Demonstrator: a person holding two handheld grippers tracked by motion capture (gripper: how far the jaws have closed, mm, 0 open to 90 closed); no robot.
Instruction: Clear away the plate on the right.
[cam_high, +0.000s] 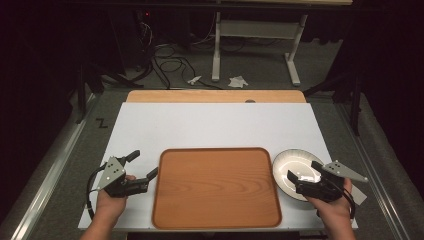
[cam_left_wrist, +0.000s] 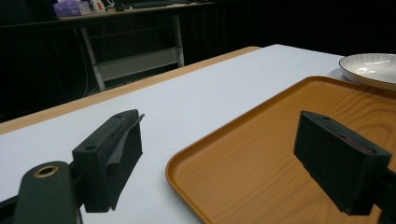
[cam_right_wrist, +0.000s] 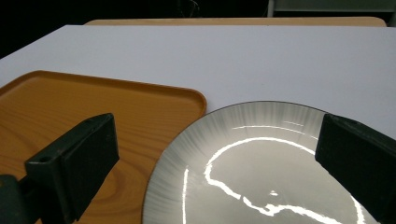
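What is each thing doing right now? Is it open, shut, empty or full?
Left gripper: open, holding nothing, by the tray's left edge.
Right gripper: open, fingers over the plate, not gripping it.
Rectangular brown wooden tray: empty, flat on the table.
Round grey-white glossy plate: empty, upright, right of the tray.

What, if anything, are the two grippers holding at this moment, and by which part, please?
Nothing is held. The left gripper is open beside the tray, and the right gripper is open over the plate.
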